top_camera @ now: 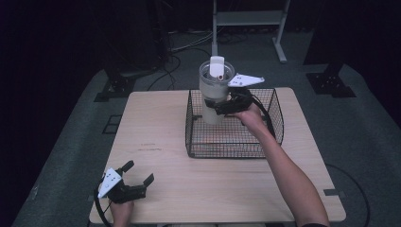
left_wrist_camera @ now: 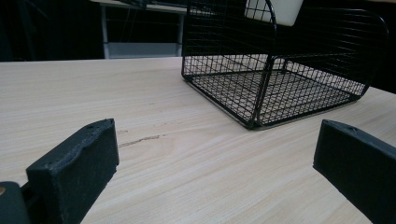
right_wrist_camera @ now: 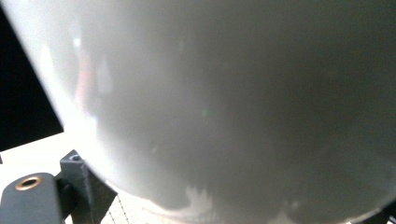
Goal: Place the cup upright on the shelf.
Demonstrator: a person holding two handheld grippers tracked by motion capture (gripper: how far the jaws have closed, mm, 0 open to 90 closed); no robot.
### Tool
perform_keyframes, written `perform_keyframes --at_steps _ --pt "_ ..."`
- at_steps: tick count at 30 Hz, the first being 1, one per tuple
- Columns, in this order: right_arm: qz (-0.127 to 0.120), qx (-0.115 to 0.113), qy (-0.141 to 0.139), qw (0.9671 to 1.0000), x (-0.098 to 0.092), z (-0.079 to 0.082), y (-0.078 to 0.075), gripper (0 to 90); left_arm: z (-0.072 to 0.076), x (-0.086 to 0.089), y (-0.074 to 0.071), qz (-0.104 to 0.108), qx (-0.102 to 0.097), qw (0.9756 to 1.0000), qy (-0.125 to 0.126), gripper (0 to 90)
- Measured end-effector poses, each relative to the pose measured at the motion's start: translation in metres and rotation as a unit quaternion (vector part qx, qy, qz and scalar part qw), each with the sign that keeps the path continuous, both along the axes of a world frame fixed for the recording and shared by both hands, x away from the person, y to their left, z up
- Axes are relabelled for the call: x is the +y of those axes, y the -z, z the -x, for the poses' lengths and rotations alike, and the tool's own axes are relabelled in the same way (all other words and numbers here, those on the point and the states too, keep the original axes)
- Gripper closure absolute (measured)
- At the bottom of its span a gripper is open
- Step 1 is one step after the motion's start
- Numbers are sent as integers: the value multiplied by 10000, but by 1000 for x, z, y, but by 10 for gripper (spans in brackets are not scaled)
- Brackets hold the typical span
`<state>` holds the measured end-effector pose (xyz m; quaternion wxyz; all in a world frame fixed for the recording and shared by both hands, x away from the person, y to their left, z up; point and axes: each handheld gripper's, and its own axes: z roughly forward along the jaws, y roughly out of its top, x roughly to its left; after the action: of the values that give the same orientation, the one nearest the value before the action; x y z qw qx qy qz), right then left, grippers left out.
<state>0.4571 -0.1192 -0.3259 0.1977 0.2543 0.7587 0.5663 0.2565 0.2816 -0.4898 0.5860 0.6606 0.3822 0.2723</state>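
A tall white tumbler [top_camera: 213, 90] with a clear lid stands upright above the black wire basket [top_camera: 274, 127], lifted over its back left part. My right gripper [top_camera: 222, 105] is shut on the tumbler's side, about halfway down. In the right gripper view the tumbler's white wall [right_wrist_camera: 224, 102] is pressed close between the jaws. My left gripper [top_camera: 139, 173] rests near the table's front left edge, open, with nothing between its fingers [left_wrist_camera: 77, 161]. From the left gripper view the basket [left_wrist_camera: 261, 107] lies ahead and to the right, with the tumbler's base [left_wrist_camera: 275, 9] showing above it.
The wooden table [top_camera: 156, 142] has bare surface left of and in front of the basket. Beyond its far edge are a white metal stand [top_camera: 248, 23] and cables on the grey floor.
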Motion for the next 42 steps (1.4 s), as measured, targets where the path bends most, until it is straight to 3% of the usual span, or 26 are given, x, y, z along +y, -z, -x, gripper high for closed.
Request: perform_keyframes --at_steps 11,17,27,31,42 --pt "147 133 20 9998 6 -16 29 92 0 1 0 56 -9 10000 10 0" --pt "52 295 8 9996 3 -23 41 91 0 1 0 88 -1 10000 11 0" --pt "338 291 -91 9990 10 -28 52 91 0 2 0 107 -11 9999 26 0" --pt "426 487 -245 9976 13 -32 60 91 0 2 0 123 -14 9999 26 0" --pt "682 699 -371 9945 17 -38 74 90 1 2 0 149 -12 9999 39 0"
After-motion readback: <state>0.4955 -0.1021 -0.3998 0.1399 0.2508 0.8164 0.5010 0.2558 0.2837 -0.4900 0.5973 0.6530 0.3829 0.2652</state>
